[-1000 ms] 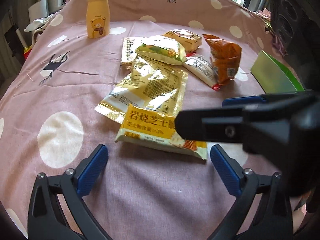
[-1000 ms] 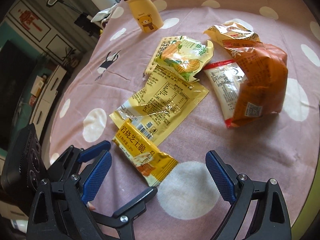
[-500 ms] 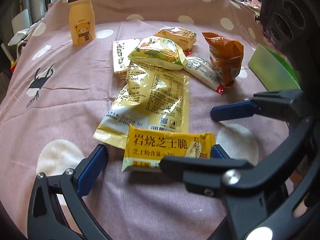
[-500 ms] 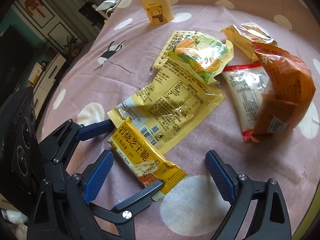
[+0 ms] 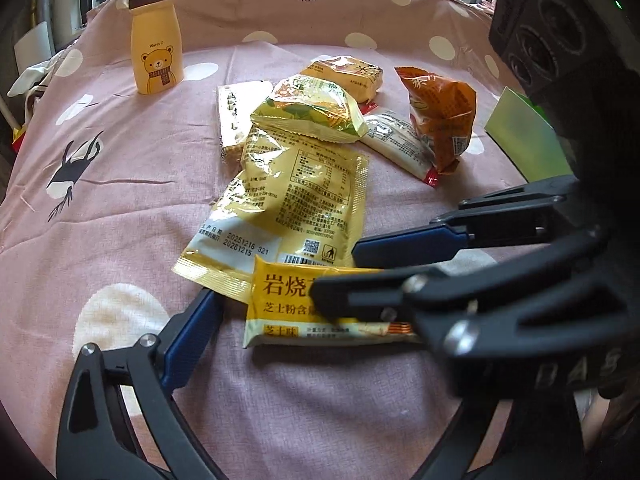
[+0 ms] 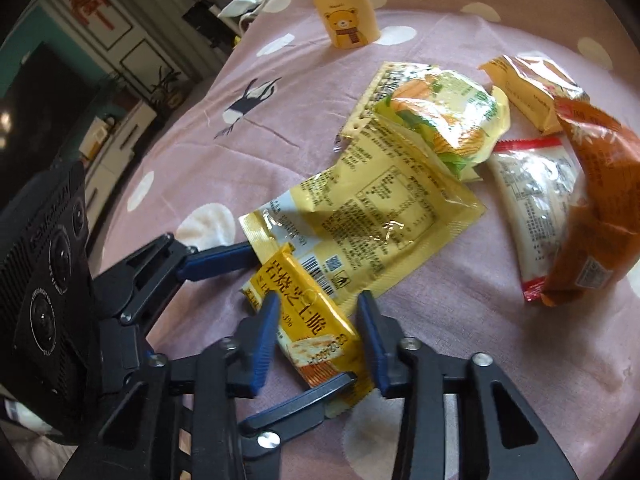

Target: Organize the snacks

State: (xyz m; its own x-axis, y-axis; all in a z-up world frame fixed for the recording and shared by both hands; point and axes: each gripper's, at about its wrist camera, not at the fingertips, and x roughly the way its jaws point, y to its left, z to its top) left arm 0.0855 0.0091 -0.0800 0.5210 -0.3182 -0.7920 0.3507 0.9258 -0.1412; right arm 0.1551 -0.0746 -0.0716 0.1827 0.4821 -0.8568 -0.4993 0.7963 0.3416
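My left hand-held gripper (image 6: pixel 280 320) is spread wide, one blue finger (image 5: pixel 192 332) beside the left end of the small yellow cheese-crisp packet (image 5: pixel 288 308), the other under its far end in the right wrist view; neither pad presses on it. The packet lies flat on the pink spotted cloth (image 5: pixel 120 200), its long axis running left to right in the left wrist view, the printed characters reading upright toward me. Its upper left corner overlaps the bottom edge of the large pale yellow pouch (image 5: pixel 296 196), which stretches away from me toward the heap of snacks. My right hand-held gripper (image 6: pixel 318 336) straddles the packet across its short width. Its jaws have just been closing, and the two blue pads now stand against the packet's long edges, pinching it. From the right wrist view the packet points diagonally, from upper left down to lower right.

A second ago my right jaws stood wide apart with the packet lying free ahead of them; now they have narrowed onto it. The yellow bear bottle (image 5: pixel 156 40) stands upright at the far left, well apart, and the orange bag (image 5: pixel 440 116) sits at the right of the heap.
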